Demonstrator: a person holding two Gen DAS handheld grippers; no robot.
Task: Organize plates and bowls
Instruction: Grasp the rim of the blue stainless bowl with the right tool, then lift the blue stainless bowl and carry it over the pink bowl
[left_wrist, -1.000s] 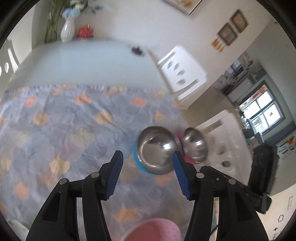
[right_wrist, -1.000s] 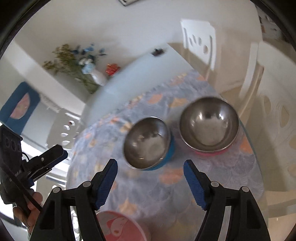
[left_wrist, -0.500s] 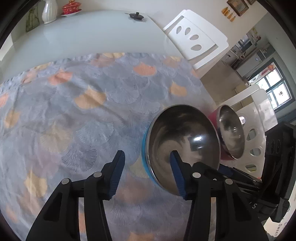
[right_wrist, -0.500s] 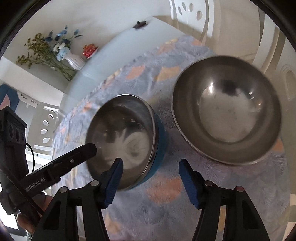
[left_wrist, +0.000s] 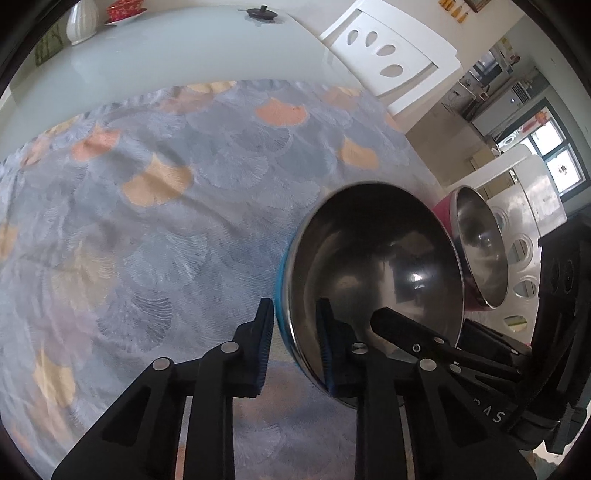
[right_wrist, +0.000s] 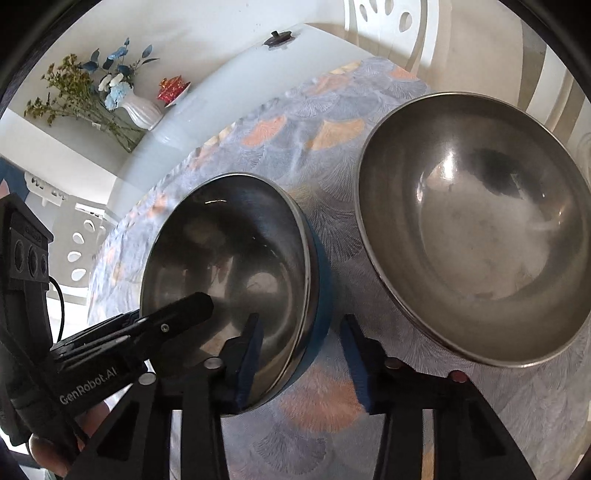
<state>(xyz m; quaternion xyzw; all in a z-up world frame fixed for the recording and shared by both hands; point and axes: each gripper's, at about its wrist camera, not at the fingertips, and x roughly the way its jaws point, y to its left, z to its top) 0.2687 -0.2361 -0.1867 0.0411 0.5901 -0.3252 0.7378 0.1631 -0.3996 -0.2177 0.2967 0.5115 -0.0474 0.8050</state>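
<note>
A: Report the layout, largest item first.

B: The worktop (left_wrist: 155, 62) carries a patterned cloth (left_wrist: 166, 206). Two steel bowls stand on the cloth, just beside each other and not stacked. The red-sided bowl (right_wrist: 476, 229) stands empty and upright; no gripper touches it. The blue-sided bowl (right_wrist: 229, 269) stands to its left in the right wrist view.

A: State of the left gripper?

B: The left gripper (left_wrist: 293, 343) is closed on the near rim of the blue-sided bowl (left_wrist: 373, 266). One of its fingers sits outside the blue wall, the other inside against the steel.

A: And the right gripper?

B: The right gripper (right_wrist: 303, 358) straddles the same bowl's rim on the opposite side. Its jaws are closing. One finger sits inside the bowl, and the wall is between the two. A gap is visible between the outer finger and the blue wall, so the grip does not appear complete.

A: Task progress?

B: Judged early. Neither bowl is nested in the other, and the blue-sided bowl appears to rest on the cloth. No plates are visible in either view. Remaining work, as a judgement: complete the two-sided grip, lift the blue-sided bowl, and set it with the red-sided bowl (left_wrist: 476, 251).
</note>
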